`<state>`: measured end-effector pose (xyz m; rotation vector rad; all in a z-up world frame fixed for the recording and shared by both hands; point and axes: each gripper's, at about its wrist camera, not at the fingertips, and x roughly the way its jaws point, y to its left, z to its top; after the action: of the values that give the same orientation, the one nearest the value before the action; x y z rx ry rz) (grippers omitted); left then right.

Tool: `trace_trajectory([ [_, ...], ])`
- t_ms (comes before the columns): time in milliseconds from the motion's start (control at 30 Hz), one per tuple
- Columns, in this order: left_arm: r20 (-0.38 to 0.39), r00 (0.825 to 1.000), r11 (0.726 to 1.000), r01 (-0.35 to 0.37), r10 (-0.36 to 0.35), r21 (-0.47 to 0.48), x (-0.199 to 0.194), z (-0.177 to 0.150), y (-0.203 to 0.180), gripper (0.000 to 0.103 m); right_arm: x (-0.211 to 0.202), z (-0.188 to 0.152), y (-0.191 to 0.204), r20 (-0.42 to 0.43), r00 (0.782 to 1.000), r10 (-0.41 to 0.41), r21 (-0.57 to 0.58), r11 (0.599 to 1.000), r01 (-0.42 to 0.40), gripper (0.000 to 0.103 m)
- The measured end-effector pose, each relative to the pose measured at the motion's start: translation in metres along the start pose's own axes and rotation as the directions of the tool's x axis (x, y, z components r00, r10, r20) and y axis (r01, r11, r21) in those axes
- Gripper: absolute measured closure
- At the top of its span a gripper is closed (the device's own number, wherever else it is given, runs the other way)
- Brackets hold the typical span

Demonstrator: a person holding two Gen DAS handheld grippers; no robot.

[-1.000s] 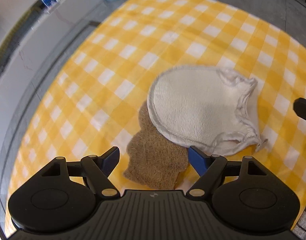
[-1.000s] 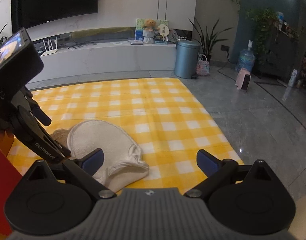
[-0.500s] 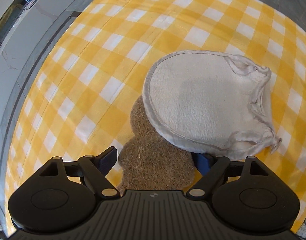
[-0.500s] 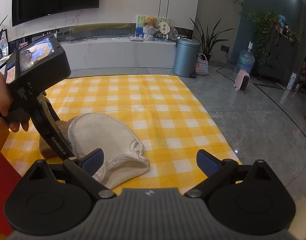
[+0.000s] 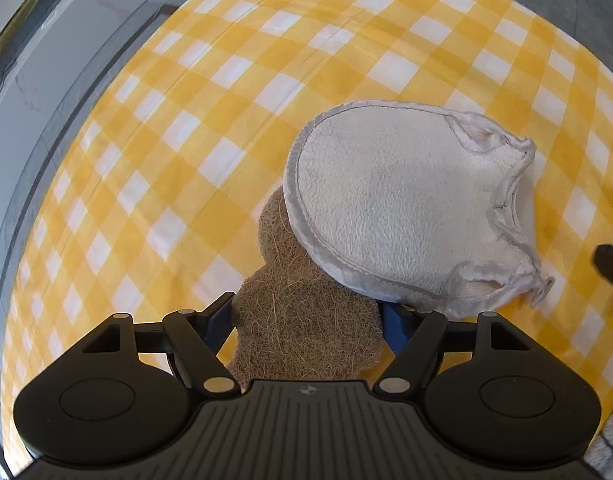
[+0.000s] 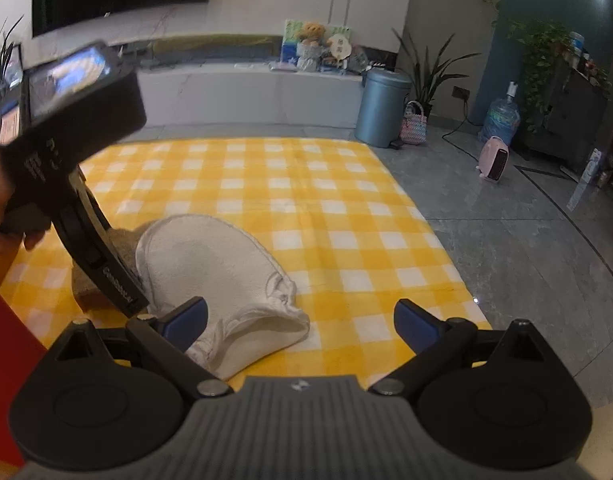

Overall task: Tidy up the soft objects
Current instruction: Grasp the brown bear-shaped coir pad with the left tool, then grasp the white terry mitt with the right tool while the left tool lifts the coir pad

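My left tool (image 5: 306,318) closes around the brown fibre pad (image 5: 302,320); only the right view shows my right tool (image 6: 300,320) open beside the white terry mitt (image 6: 226,272).

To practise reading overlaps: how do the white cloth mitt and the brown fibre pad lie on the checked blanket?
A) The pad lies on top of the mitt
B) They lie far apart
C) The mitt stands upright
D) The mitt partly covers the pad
D: the white mitt's stitched edge overlaps the brown fibre pad's upper part.

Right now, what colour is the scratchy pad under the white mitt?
Brown, like straw: the scratchy pad shows best in the left wrist view.
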<state>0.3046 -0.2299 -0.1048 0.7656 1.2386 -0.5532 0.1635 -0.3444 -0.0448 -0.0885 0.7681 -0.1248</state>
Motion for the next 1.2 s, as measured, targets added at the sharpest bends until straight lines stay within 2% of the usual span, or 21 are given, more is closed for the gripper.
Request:
trace_trajectory([
  [67, 0.001, 1.000, 1.000, -0.023, 0.023, -0.007, -0.005, -0.001, -0.007, 0.019, 0.003, -0.001, 0.001, -0.014, 1.000, -0.013, -0.041, 0.999, 0.013, 0.005],
  [133, -0.022, 1.000, 1.000, -0.015, 0.014, -0.024, -0.009, -0.003, -0.015, 0.019, 0.008, -0.002, 0.000, -0.043, 0.999, -0.008, -0.076, 0.997, 0.005, 0.005],
  [267, -0.049, 0.998, 0.999, -0.040, 0.038, -0.030, -0.015, -0.005, -0.035, 0.019, 0.018, -0.006, -0.003, -0.087, 0.994, 0.065, -0.088, 0.993, -0.073, 0.005],
  [400, -0.075, 0.996, 0.996, -0.042, 0.037, -0.076, -0.016, -0.008, -0.041, 0.019, 0.029, -0.013, 0.003, -0.131, 0.982, 0.138, -0.221, 0.961, -0.164, 0.003],
  [600, -0.090, 0.995, 0.995, -0.057, 0.050, -0.080, -0.014, -0.013, -0.047, 0.019, 0.048, -0.024, 0.018, -0.110, 0.982, 0.151, -0.397, 0.900, -0.183, 0.003],
  [700, -0.095, 0.994, 0.994, -0.061, 0.052, -0.089, -0.013, -0.013, -0.047, 0.019, 0.054, -0.025, 0.029, -0.107, 0.977, 0.184, -0.445, 0.870, -0.212, 0.008],
  [800, -0.094, 0.994, 0.993, -0.070, 0.062, -0.090, -0.013, -0.012, -0.047, 0.019, 0.057, -0.021, 0.028, -0.103, 0.972, 0.210, -0.414, 0.880, -0.234, 0.012],
  [900, -0.095, 0.993, 0.992, -0.074, 0.064, -0.107, -0.013, -0.012, -0.046, 0.019, 0.057, -0.018, 0.022, -0.131, 0.959, 0.252, -0.360, 0.889, -0.283, 0.026],
  [967, -0.097, 0.993, 0.988, -0.075, 0.062, -0.133, -0.013, -0.012, -0.043, 0.019, 0.057, -0.016, 0.019, -0.152, 0.955, 0.255, -0.313, 0.904, -0.292, 0.029],
  [1067, -0.103, 0.993, 0.984, -0.072, 0.056, -0.162, -0.012, -0.012, -0.039, 0.019, 0.056, -0.016, 0.017, -0.158, 0.951, 0.265, -0.303, 0.904, -0.302, 0.040],
  [1100, -0.105, 0.993, 0.983, -0.077, 0.060, -0.167, -0.014, -0.014, -0.040, 0.019, 0.055, -0.016, 0.016, -0.162, 0.947, 0.278, -0.294, 0.902, -0.315, 0.060],
  [1133, -0.107, 0.992, 0.983, -0.078, 0.061, -0.165, -0.014, -0.015, -0.040, 0.019, 0.055, -0.016, 0.014, -0.181, 0.934, 0.308, -0.268, 0.898, -0.348, 0.088],
  [1200, -0.109, 0.992, 0.984, -0.082, 0.066, -0.156, -0.015, -0.017, -0.041, 0.019, 0.056, -0.015, 0.009, -0.189, 0.929, 0.318, -0.214, 0.910, -0.355, 0.090],
])
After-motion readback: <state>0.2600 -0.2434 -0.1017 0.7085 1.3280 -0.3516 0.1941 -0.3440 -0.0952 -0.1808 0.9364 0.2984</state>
